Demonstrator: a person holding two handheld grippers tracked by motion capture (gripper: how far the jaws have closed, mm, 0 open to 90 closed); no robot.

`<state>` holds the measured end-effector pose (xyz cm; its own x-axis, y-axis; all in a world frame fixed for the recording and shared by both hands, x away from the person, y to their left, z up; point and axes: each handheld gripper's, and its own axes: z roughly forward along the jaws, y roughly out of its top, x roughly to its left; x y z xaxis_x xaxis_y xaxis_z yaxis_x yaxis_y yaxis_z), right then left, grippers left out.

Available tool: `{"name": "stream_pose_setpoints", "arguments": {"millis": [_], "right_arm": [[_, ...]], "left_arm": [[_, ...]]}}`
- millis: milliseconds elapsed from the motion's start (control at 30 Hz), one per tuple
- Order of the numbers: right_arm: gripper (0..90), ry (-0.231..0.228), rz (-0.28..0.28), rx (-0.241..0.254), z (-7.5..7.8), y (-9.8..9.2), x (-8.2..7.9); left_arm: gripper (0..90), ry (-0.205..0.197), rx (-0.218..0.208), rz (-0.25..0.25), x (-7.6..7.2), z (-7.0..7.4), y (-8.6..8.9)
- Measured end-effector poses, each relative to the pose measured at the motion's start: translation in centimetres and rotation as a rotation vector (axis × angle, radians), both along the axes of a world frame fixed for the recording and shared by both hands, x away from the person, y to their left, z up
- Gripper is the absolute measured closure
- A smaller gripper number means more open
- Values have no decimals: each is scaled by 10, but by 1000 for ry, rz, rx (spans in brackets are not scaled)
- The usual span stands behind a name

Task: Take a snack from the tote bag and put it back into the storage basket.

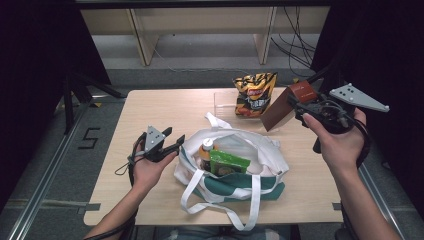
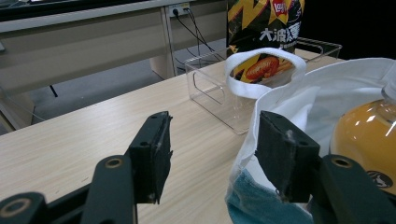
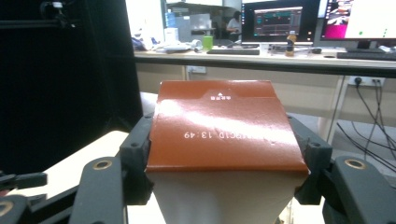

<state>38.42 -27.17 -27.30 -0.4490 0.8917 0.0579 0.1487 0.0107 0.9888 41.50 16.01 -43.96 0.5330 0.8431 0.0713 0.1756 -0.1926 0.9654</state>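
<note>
My right gripper (image 1: 297, 103) is raised above the table's right side and shut on a brown carton (image 1: 278, 113). In the right gripper view the carton (image 3: 219, 112) lies flat between the two jaws of this gripper (image 3: 224, 138), which press on its sides. A white and green tote bag (image 1: 260, 155) lies open mid-table, holding an orange drink bottle (image 1: 205, 147) and a green packet (image 1: 227, 163). My left gripper (image 1: 175, 138) stands open at the bag's left rim. In the left gripper view this gripper (image 2: 212, 140) has its right jaw against the bag's white edge (image 2: 273, 100), with the bottle (image 2: 366, 135) behind.
A chips bag (image 1: 254, 93) stands in a clear plastic bin (image 1: 224, 102) at the table's far edge, behind the tote. One bag handle (image 2: 261, 70) loops up in front of the bin (image 2: 210, 91). Two white straps (image 1: 220, 210) trail toward the front edge.
</note>
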Motion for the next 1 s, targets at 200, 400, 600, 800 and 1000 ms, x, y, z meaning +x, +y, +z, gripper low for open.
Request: {"name": "stream_pose_setpoints", "arguments": {"millis": [200,400,600,800,1000], "right_arm": [[390,9,-34,10,-1,-2,9],[390,11,-58,-5,-3,-4,20],[390,20,-81,-7,-5,-3,32],[390,29,-106,-7,-8,-2,43],[390,42,-122,-5,-10,-2,52]], "left_arm": [[443,0,-2,0,0,0,0],[443,-2,-3,1,0,0,1],[443,-2,-4,2,0,0,1],[443,-3,-4,1,0,0,1],[443,-5,-6,1,0,1,1]]}}
